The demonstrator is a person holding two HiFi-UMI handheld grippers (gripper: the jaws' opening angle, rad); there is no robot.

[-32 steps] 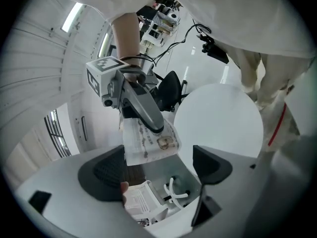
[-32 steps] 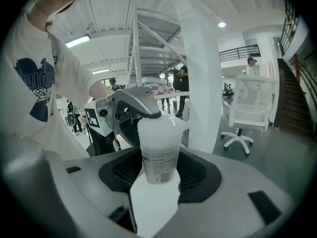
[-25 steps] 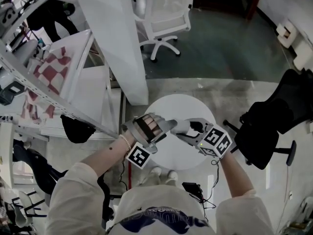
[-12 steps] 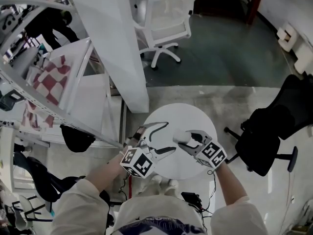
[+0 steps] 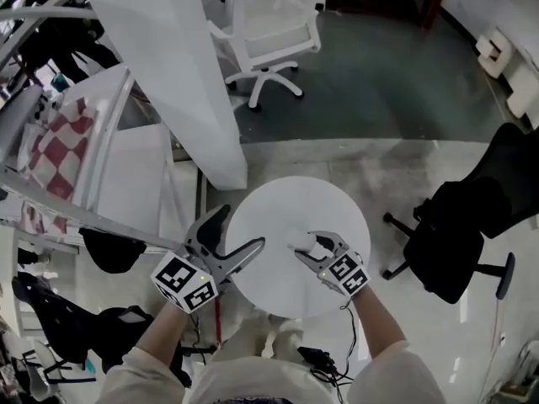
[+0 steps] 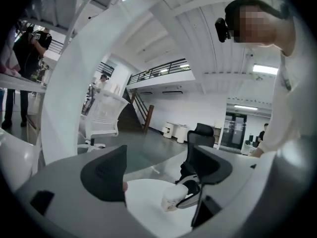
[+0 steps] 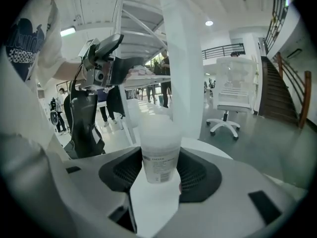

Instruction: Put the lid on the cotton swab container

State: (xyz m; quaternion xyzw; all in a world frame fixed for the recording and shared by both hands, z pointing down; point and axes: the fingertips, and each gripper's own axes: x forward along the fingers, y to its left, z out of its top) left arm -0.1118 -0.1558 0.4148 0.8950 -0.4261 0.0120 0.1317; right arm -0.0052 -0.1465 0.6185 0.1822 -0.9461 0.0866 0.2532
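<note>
The cotton swab container (image 7: 158, 152) is a small translucent tub with a printed label and a wider white lid on top. It stands upright on the round white table (image 5: 278, 200). My right gripper (image 7: 159, 175) is shut on its lower body, one pad on each side. From the head view the container (image 5: 299, 242) sits at the table's front middle in the right gripper (image 5: 310, 244). My left gripper (image 5: 240, 227) hangs open and empty over the table's left edge, well apart from the tub. The left gripper view shows the container (image 6: 173, 200) ahead, between the open jaws.
A white pillar (image 5: 168, 74) and a rack with a checked cloth (image 5: 59, 141) stand at the left. A white office chair (image 5: 269, 32) is behind the table and a black chair (image 5: 463, 225) stands at its right. The person's feet are under the table's front edge.
My left gripper has drawn back from the container toward the table's left edge, and its jaws stand open. The right gripper has stayed on the container, shifting slightly left.
</note>
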